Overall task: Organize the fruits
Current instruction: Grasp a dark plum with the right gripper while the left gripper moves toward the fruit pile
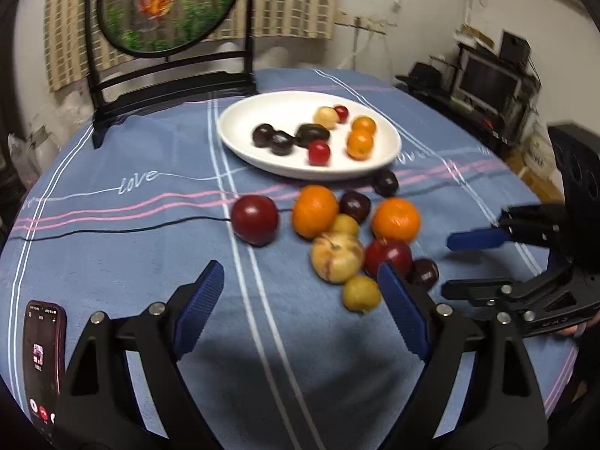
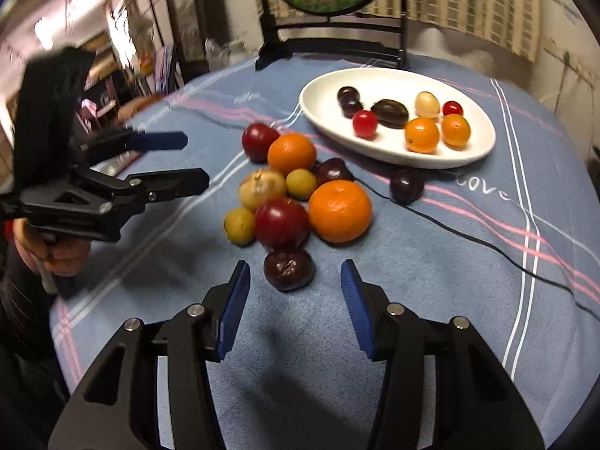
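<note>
From the left wrist, the left gripper [image 1: 300, 311] stood wide and empty, near the loose fruit pile [image 1: 337, 236] on the tablecloth [image 1: 131, 262], the white plate [image 1: 240, 127] farther back. From the right wrist, the right gripper [image 2: 296, 311] hung narrower, empty, its jaws framing a dark plum [image 2: 288, 270]; it would do best to lower squarely and close gently.
</note>
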A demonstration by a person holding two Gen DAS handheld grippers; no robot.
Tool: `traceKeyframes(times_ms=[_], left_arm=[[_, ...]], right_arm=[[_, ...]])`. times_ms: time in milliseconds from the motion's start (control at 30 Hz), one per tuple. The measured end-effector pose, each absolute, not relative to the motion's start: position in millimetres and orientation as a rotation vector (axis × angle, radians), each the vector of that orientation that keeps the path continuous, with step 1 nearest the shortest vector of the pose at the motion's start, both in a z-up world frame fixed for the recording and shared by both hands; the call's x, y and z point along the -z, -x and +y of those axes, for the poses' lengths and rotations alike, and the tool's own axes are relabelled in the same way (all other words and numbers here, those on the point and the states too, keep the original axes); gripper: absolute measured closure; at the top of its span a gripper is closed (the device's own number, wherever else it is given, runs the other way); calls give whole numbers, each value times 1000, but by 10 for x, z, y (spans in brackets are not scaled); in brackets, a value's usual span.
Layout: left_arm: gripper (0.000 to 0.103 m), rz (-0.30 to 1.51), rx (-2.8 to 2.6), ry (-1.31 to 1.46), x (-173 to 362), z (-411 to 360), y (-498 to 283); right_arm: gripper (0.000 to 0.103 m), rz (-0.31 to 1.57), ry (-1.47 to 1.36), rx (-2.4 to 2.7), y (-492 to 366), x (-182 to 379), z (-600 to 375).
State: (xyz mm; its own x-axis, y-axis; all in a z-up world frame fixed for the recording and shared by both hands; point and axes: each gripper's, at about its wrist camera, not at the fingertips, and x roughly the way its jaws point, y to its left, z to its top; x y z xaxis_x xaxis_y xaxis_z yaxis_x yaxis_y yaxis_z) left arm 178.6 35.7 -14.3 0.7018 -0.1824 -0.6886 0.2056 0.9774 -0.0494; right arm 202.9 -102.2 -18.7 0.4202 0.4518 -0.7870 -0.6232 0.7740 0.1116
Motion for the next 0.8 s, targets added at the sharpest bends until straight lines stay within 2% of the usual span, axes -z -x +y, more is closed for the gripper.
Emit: traceKeyframes(times_ms=[267, 367, 500, 633, 700, 767, 800], left_arm=[[17, 781, 251, -84, 171, 227, -1721], [17, 790, 248, -86, 174, 227, -1729], [17, 802, 236, -81, 170, 259, -1736], [17, 810, 261, -65, 173, 271, -1733], [21, 839, 280, -65, 235, 239, -1756], [33, 876, 309, -69, 309, 185, -1794], [37, 891, 318, -73, 340, 158, -1812]], right_arm=[[52, 938, 281, -661, -2114, 324, -912], [55, 936, 305, -655, -2124, 352, -867], [69, 939, 322, -659, -2137, 385, -829], [70, 951, 276, -675, -2157, 348, -901], [70, 948, 202, -678, -2189, 261, -1011], [70, 932, 163, -661, -2210, 194, -1096], [70, 936, 135, -652, -2232, 179, -1143]])
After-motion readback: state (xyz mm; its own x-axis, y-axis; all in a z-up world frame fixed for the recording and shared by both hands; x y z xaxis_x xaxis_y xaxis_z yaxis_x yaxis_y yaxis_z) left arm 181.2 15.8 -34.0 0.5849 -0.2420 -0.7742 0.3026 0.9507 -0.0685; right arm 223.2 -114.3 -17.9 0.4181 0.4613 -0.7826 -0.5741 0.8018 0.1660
